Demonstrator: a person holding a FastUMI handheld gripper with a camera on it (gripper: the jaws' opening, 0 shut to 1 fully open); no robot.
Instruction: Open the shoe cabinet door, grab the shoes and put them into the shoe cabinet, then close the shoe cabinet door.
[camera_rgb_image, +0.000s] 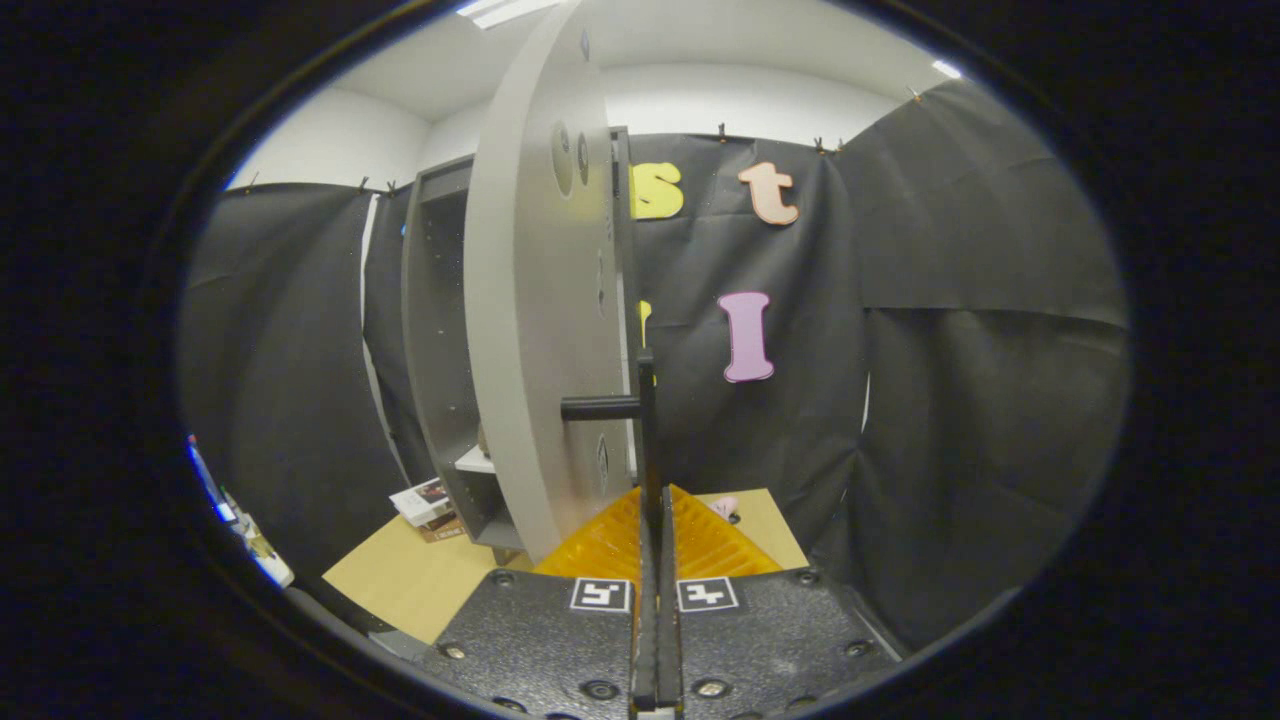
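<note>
The grey shoe cabinet (440, 340) stands just ahead and to the left, its inside dark with a pale shelf (474, 461) low down. Its grey door (535, 330) is swung out toward me, nearly edge-on. A thin black handle bar (646, 420) runs down the door's edge, joined to the door by a short black post (598, 407). My gripper (656, 497) is shut on that bar, the orange fingers (607, 543) pressing on it from both sides. A small pink object (726, 506), possibly a shoe, lies on the table just beyond the right finger.
The wooden table (410, 580) carries the cabinet. A small printed box (424, 500) lies beside the cabinet's base on the left. Black cloth walls close in behind and to the right. Some coloured items (240, 525) sit at the far left.
</note>
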